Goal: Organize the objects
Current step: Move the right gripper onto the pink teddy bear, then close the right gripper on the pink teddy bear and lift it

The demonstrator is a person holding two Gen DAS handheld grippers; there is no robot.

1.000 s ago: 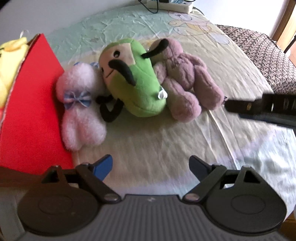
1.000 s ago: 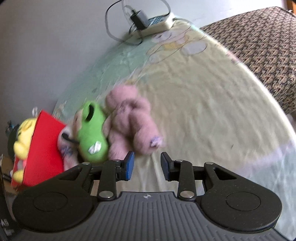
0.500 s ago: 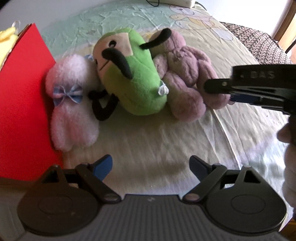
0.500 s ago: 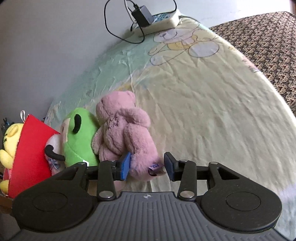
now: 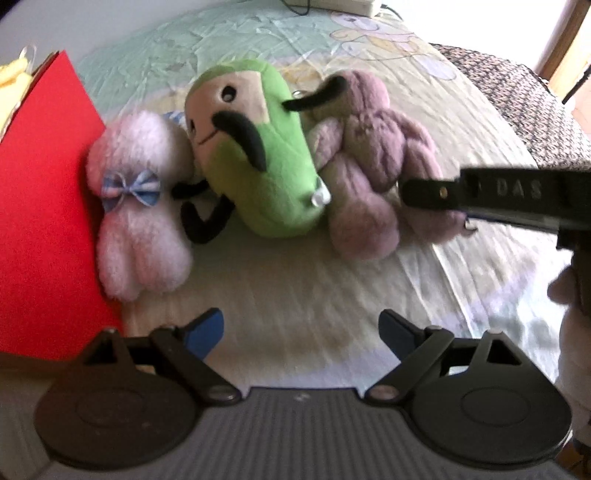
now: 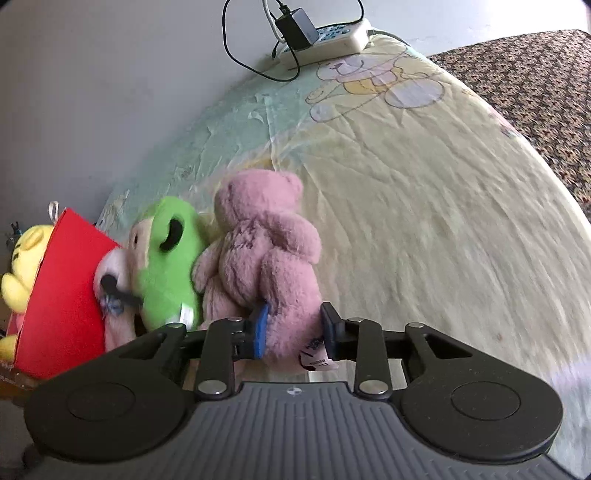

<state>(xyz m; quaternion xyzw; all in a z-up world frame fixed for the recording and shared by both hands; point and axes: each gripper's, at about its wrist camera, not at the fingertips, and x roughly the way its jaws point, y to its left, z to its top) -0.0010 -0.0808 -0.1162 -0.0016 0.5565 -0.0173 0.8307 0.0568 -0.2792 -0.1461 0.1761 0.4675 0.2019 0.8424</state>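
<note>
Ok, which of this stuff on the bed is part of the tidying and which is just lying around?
Part of the job:
- pink bear, its leg between the right gripper fingers
- green plush
- pale pink plush
- red box
- left gripper, open

Lying about:
- power strip
- charger

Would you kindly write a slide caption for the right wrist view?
Right gripper closing around the pink bear's leg, green plush and red box alongside.
</note>
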